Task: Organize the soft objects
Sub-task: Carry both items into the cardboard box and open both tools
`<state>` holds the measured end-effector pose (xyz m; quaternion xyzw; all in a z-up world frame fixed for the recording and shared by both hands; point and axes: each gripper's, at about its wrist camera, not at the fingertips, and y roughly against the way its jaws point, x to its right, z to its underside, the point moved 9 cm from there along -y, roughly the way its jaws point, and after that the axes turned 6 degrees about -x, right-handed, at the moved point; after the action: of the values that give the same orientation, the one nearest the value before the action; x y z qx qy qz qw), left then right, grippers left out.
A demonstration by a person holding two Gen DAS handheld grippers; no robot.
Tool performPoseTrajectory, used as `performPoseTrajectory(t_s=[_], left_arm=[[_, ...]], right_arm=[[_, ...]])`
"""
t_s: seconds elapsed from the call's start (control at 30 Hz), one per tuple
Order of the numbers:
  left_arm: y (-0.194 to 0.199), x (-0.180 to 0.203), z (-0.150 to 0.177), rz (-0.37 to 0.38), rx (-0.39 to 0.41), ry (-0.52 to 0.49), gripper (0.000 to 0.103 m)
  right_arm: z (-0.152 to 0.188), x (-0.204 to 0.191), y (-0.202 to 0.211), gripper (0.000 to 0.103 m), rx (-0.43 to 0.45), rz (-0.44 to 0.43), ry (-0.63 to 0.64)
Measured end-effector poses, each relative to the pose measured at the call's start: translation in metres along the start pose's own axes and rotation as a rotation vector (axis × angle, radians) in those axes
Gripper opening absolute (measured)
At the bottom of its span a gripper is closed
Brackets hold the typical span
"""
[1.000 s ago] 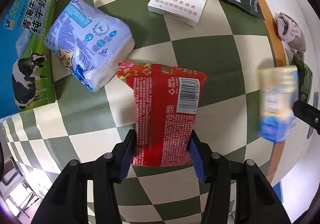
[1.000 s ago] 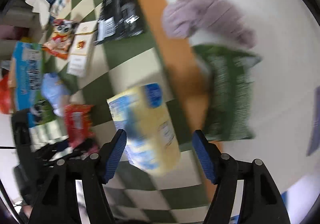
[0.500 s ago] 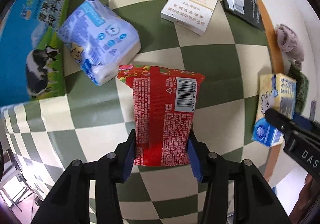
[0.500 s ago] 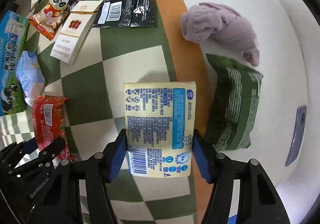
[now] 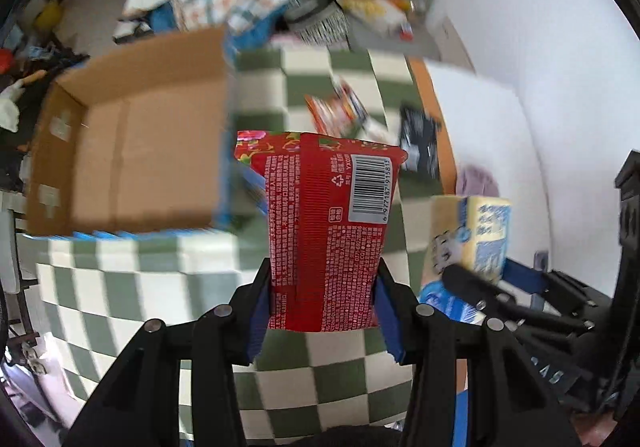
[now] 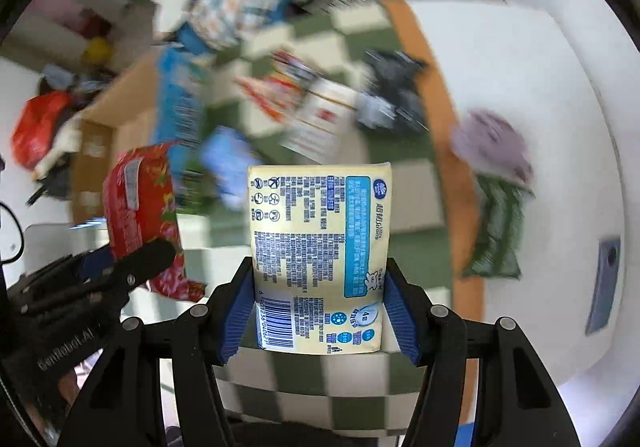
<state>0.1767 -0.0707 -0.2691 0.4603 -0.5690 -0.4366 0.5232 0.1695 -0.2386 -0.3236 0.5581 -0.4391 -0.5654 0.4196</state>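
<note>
Left wrist view: the left gripper (image 5: 322, 301) is clamping a red packet (image 5: 326, 223) in the air beside an open cardboard box (image 5: 132, 163). The right gripper (image 6: 320, 311) is squeezing a yellow tissue pack (image 6: 320, 247) above the checkered desk (image 6: 304, 395).

A green-and-cream checkered tablecloth (image 6: 412, 183) covers the table, bordered by an orange strip (image 6: 440, 95) with white tabletop (image 6: 540, 95) beyond. An open cardboard box (image 5: 132, 163) sits on the cloth. Beside the box, toward the orange strip, lie blurred snack packets (image 6: 276, 87), a white carton (image 6: 320, 119) and a black pouch (image 6: 396, 91). Past the strip rest a purple cloth (image 6: 492, 143) and a green packet (image 6: 496, 231).
</note>
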Motion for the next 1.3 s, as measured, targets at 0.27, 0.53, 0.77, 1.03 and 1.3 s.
performPoseTrajectory(t_s=[0.27, 0.53, 0.77, 1.03, 1.3], left_arm=[[0.05, -0.127, -0.054, -0.068, 0.063, 0.076, 0.043], [-0.006, -0.242, -0.108, -0.025, -0.064, 0.173, 0.043], [-0.072, -0.292, -0.141, 0.053, -0.192, 0.213, 0.043], [-0.104, -0.294, -0.16, 0.108, -0.259, 0.189, 0.045], [-0.101, -0.296, -0.171, 0.012, -0.224, 0.135, 0.071]], right_arm=[[-0.046, -0.159, 0.03, 0.063, 0.042, -0.118, 0.174], [-0.114, -0.275, -0.051, 0.063, -0.006, -0.097, 0.202], [-0.161, -0.313, -0.143, 0.063, -0.081, -0.044, 0.175], [-0.189, -0.317, -0.197, 0.063, -0.117, 0.016, 0.166], [-0.206, -0.311, -0.21, 0.073, -0.127, 0.04, 0.155]])
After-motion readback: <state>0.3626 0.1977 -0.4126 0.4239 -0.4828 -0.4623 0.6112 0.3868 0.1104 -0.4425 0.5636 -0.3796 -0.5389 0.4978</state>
